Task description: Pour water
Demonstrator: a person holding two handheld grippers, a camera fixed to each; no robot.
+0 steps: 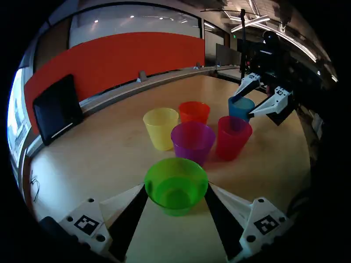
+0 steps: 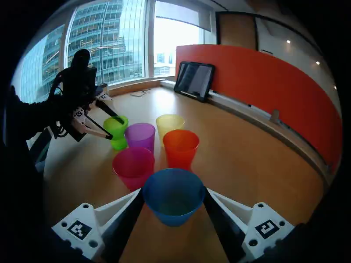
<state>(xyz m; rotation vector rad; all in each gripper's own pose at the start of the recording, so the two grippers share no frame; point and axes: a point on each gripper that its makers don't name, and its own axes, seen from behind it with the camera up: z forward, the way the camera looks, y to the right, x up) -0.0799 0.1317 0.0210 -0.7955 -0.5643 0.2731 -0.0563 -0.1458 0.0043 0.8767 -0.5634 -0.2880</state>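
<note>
A: How far along is the pouring judged to be?

B: Barely begun, it is judged. The green cup (image 1: 176,199) is pinched between the fingers of the left gripper (image 1: 175,187), low centre in the left gripper view, and is held upright.

A: And the other?

B: The blue cup (image 2: 173,204) is clamped by the right gripper (image 2: 173,193), bottom centre of the right gripper view, and is also held level. Nothing is tipped.

A: Is water seen?

B: That cannot be told. A darker band is noted low in the green cup, nothing surer.

A: What is left?

B: One held cup is to be brought over another and tilted. The yellow (image 1: 160,128), orange (image 1: 194,113), purple (image 1: 193,142) and red (image 1: 233,138) cups are grouped mid-frame on the table (image 1: 96,149), between the two held ones.
</note>
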